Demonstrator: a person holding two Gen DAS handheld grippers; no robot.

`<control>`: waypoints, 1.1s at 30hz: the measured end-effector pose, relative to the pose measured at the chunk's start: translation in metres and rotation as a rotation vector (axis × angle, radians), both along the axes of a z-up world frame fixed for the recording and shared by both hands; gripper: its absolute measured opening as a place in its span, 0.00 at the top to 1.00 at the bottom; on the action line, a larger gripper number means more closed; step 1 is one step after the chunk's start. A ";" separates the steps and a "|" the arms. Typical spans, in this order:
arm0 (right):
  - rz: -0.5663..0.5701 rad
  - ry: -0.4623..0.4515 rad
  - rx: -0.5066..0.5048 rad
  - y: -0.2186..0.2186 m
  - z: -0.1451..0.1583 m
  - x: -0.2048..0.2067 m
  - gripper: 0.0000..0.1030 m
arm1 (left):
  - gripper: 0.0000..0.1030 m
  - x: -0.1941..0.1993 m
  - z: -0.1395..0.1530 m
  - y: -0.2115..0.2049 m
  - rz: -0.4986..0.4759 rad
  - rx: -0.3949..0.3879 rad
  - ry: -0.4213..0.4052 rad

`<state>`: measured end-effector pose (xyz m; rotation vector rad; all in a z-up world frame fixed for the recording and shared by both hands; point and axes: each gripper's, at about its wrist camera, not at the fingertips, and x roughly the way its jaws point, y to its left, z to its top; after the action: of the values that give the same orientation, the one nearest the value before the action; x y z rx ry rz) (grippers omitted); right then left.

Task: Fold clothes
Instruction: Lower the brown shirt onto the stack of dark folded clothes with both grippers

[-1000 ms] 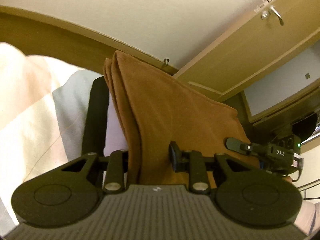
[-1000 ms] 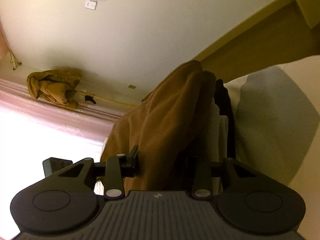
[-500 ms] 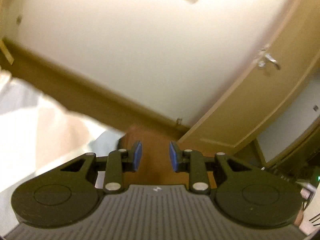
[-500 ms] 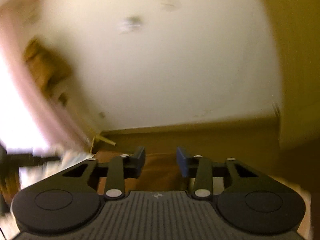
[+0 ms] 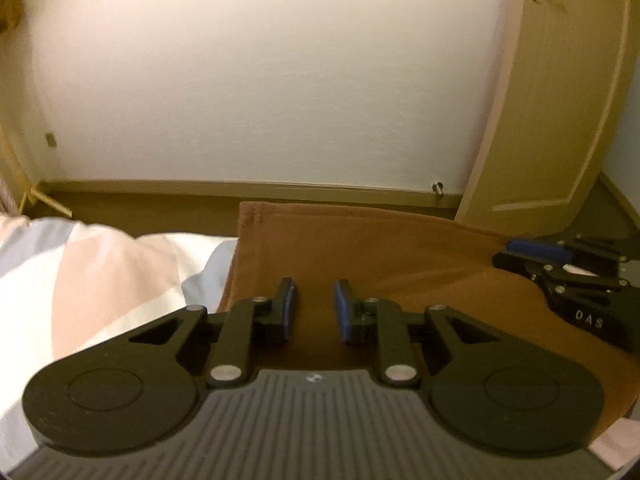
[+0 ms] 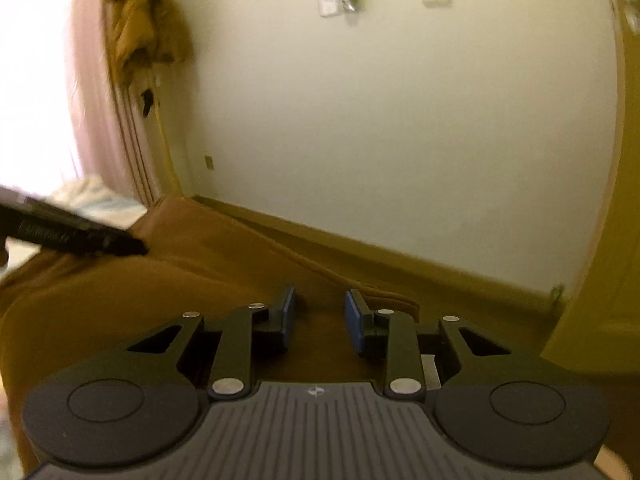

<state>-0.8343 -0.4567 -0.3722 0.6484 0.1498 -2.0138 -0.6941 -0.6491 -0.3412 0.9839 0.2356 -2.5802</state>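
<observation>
Lying flat on the bed, the rust-brown knit garment (image 5: 400, 256) serves as the landmark for everything below. It spreads over the pastel patchwork bed cover (image 5: 100, 272), which shows to the garment's left in the left wrist view.

- Left gripper (image 5: 314, 306): hovers low over the near part of the garment. Jaws parted by a moderate gap, blue pads facing each other, nothing between them.
- Right gripper (image 6: 320, 314): also low over the garment, near its raised hemmed edge. Jaws parted about as much, holding nothing. It shows again at the garment's right edge in the left wrist view (image 5: 560, 264).
- Garment shape: far edge straight with a stitched hem, left edge straight, one clean corner between them. Surface smooth where visible. In the right wrist view the cloth looks layered along the hem, though blur makes the count of layers uncertain.
- Beyond the garment: wooden baseboard, cream wall (image 5: 260, 80), tan wooden door (image 5: 560, 100) to the garment's right. A second brownish cloth (image 6: 140, 36) hangs on the wall well beyond the garment.

Progress judgement: the garment rests in a tidy, straight-edged shape with both grippers free of it. That fits either a fold just laid down with more folds to follow, or the finished bundle. The near part is hidden by the grippers, so its full outline cannot be told.
</observation>
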 end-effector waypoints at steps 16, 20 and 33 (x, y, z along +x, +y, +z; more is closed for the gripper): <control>0.178 0.090 0.024 0.107 0.053 0.107 0.70 | 0.81 0.084 0.035 0.074 0.017 -0.012 0.010; 0.159 0.050 0.043 0.110 0.015 0.103 0.71 | 0.79 0.079 0.022 0.075 0.043 -0.022 -0.009; 0.119 0.097 0.044 0.093 0.050 0.086 0.70 | 0.82 0.070 0.032 0.084 0.087 -0.036 0.006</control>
<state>-0.7482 -0.3634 -0.3220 0.5567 0.2853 -1.9317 -0.6245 -0.5650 -0.3091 0.9328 0.2279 -2.5004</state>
